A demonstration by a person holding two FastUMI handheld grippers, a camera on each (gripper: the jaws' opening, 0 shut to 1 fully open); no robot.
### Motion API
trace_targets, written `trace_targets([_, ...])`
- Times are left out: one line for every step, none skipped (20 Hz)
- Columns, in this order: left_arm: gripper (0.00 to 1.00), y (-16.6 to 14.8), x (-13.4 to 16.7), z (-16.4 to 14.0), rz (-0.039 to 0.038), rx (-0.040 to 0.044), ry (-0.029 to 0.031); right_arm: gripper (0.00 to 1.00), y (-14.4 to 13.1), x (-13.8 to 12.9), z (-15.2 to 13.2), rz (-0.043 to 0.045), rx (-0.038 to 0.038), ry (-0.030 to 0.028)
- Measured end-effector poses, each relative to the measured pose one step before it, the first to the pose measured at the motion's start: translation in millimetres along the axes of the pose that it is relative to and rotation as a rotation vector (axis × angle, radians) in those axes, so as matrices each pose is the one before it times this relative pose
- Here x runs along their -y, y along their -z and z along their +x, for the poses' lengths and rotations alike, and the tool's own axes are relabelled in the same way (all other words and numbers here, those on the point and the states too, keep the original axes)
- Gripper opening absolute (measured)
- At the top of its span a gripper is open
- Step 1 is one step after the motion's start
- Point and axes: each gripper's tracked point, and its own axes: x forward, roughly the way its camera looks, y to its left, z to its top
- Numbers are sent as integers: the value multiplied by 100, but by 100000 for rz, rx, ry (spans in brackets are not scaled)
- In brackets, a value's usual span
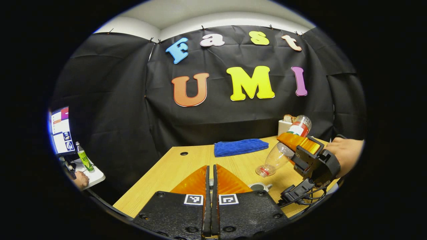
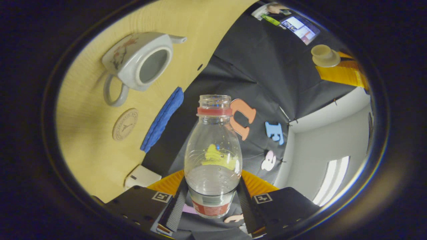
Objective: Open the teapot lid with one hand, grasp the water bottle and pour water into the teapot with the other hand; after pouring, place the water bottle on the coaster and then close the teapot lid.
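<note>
Your right tongs are clamped on the water bottle, and it's tipped neck-down just above the open teapot, so looks like you're mid-pour. Left tongs are together, pinching the lid I reckon. Coaster sits right beside the teapot's handle on the tabletop, nearer your right hand.

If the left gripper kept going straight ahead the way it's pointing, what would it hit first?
Probably the blue cloth at the far edge of the table, though depth is hard to judge. The left gripper points across bare tabletop toward it, with the tilted water bottle off to its right.
</note>
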Motion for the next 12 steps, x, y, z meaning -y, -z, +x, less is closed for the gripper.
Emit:
trace_targets([3, -215, 31, -71, -426, 557, -295, 74, 18, -1078, -110, 7546, -94, -3440])
trace_targets([3, -163, 14, -52, -214, 658, -103, 74, 131, -1360, 84, 8172, -450, -4409])
trace_targets([3, -194, 45, -64, -176, 689, 22, 77, 87, -1211, -52, 8782, -280, -4726])
trace_targets([3, -56, 32, -27, -432, 519, -57, 77, 94, -757, 216, 9284, 889, -3885])
trace_targets([3, -104, 38, -40, -415, 304, -120, 77, -84, -357, -58, 8338, 874, -1699])
trace_targets([3, -85, -92, 96, -399, 360, -162, 77, -58, 235, -121, 6614, -215, 459])
trace_targets([3, -40, 107, -103, -1078, -175, 407, 76, 138, 269, -122, 5876, 471, 841])
trace_targets([3, -155, 303, -265, -1448, 336, 1074, 77, 203, -105, -99, 6393, 972, 605])
trace_targets([3, -430, 175, -86, -898, 1180, 382, 76, 397, -47, -51, 6216, -77, -364])
trace_targets([3, -137, -72, -8, -94, 542, -203, 74, 399, 97, 110, 7102, 374, 69])
trace_targets([3, -37, -15, -59, 498, 281, 34, 74, 371, 155, 253, 7776, -547, -703])
trace_targets([3, 60, 102, -7, 402, 114, 44, 74, 486, 74, 368, 8365, -1762, -1194])
